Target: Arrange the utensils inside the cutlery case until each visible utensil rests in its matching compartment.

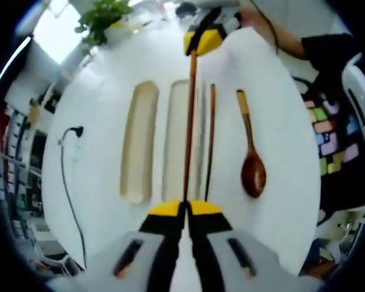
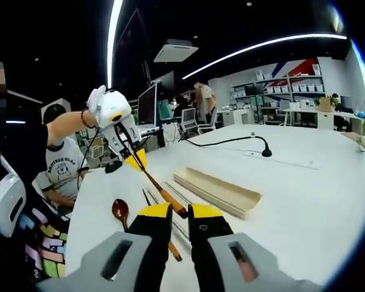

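Observation:
A long wooden chopstick (image 1: 188, 121) (image 2: 157, 187) is held level over the white table (image 1: 97, 182) by both grippers, one at each end. My left gripper (image 1: 184, 208) (image 2: 135, 160) is shut on one end. Shut on the opposite end is my right gripper (image 1: 202, 41) (image 2: 180, 212). The chopstick runs along one long tray of the beige cutlery case (image 1: 173, 146), and a second tray (image 1: 140, 140) (image 2: 216, 190) lies beside it. On the table lies a second chopstick (image 1: 210, 140) beside the case. Further out is a wooden spoon (image 1: 250, 164) (image 2: 120, 211).
A black cable with a small gooseneck end (image 1: 70, 131) (image 2: 264, 149) crosses the table past the trays. A potted plant (image 1: 103, 18) stands at one table edge. A person (image 2: 58, 164) sits beyond the table, with desks, monitors and shelves behind.

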Tool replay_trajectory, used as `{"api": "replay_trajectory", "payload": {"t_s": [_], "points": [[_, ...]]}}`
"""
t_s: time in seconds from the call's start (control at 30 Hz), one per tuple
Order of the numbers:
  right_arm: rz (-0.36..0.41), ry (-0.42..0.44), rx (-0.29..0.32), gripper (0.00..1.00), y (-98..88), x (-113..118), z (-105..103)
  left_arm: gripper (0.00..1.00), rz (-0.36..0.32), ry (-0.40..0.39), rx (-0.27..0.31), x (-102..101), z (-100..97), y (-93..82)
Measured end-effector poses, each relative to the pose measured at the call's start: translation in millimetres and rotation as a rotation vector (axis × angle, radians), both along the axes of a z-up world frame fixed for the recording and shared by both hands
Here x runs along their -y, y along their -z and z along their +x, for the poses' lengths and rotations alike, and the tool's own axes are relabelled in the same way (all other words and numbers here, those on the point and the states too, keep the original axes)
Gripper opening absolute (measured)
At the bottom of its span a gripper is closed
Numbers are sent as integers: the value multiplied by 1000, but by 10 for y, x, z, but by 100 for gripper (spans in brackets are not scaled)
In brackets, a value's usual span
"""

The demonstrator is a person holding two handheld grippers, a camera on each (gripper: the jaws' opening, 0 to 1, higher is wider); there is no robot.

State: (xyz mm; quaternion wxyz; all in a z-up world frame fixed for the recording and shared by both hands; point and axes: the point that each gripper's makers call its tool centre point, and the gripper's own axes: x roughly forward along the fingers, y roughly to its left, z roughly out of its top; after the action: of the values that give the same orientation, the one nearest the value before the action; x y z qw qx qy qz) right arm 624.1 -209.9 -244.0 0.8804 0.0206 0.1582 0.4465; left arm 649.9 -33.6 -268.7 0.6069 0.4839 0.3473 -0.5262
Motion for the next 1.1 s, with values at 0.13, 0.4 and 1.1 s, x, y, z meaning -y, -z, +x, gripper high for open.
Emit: {"api": "replay_trajectory", "payload": {"t_s": [0.13, 0.4, 1.1], "points": [[-9, 18, 8, 9, -71, 27, 123, 3, 11, 0, 19, 19, 127, -70], [-4, 49, 24, 10, -203, 81, 320, 3, 2, 4, 24, 77, 334, -212], [-40, 163, -32, 11, 178, 257, 909, 3, 38, 17, -16, 227, 791, 119]]}}
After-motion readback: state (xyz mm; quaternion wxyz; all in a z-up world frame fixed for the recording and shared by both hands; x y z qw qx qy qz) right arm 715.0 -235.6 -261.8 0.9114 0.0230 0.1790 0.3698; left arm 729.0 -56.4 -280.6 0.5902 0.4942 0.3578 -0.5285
